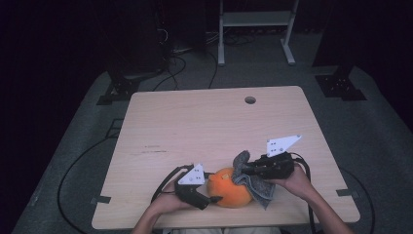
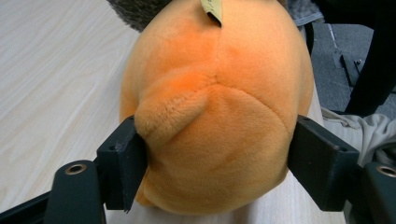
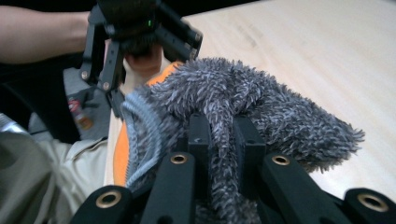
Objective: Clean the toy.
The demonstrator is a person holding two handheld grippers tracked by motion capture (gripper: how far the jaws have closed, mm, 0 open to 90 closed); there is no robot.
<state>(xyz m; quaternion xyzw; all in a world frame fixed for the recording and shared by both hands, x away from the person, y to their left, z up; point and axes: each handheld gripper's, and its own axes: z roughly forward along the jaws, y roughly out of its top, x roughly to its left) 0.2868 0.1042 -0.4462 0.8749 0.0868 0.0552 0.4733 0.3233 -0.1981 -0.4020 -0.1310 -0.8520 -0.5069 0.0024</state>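
The left gripper [image 2: 212,177] is clamping the orange plush toy [image 2: 215,112] half-spread. The right gripper [image 3: 223,140] is pinching the grey cloth [image 3: 261,102] tight, pressing it against the toy.

A dim lab or recording studio, not a home. A bare wooden table [image 1: 214,122] with a cable hole [image 1: 250,100] stands on grey carpet [image 1: 380,136], ringed by black stand bases [image 1: 339,85], loose cables [image 1: 173,68] and a white metal frame [image 1: 255,24].

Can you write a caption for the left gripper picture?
Left tongs squeeze a round orange plush toy on the pale wooden table.
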